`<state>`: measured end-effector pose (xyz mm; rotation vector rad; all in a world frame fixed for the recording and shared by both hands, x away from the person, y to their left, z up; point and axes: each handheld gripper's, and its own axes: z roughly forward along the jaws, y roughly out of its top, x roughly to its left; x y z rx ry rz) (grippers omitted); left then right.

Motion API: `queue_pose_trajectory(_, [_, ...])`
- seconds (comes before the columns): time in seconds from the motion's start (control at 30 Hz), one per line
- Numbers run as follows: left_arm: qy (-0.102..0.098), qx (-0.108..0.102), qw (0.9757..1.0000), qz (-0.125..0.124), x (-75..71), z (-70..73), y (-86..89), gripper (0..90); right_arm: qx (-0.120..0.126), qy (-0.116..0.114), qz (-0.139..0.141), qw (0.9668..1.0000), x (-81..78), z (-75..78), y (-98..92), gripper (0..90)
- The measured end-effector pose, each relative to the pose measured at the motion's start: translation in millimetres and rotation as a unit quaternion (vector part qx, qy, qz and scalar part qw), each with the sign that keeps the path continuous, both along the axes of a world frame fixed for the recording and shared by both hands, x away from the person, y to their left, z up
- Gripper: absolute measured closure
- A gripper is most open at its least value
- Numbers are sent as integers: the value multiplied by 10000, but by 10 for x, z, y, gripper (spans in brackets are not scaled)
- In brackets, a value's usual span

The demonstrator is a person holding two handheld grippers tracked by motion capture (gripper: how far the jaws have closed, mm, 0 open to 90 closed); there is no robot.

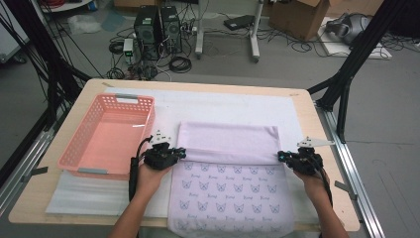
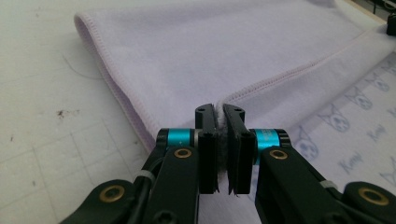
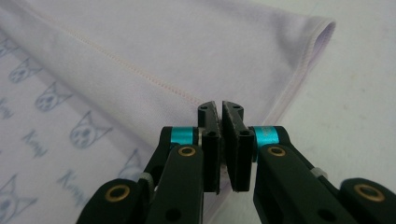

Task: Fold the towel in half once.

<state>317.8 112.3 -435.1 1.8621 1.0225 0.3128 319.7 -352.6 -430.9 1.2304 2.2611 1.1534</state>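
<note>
While one pink basket [image 1: 106,136] sits aside, two grippers' fingers [image 2: 205,140] pinch one lilac towel [image 1: 228,144] shut

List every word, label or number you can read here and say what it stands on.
"Kenny", or near it: small script word printed beside each cat-face motif on the lilac towel; the letters are soft, so the spelling is uncertain.
In the high view the same print on the towel is too small to read.
Pink basket: no text.
</note>
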Motion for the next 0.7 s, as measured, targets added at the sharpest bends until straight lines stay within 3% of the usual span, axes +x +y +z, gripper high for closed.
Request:
queue_pose_trajectory(0.13, [-97,-96,9999,-87,-183,-40,20,842,-41,-138,114,9998,-220,-23,-25,858])
queue_pose_trajectory(0.3, [-167,-18,9998,-119,-313,-56,18,839,-49,-193,162,9997,-427,-39,-34,858])
queue_pose_trajectory(0.7, [-372,-123,9991,-188,-631,60,38,838,-16,-288,236,9993,-744,-24,-66,858])
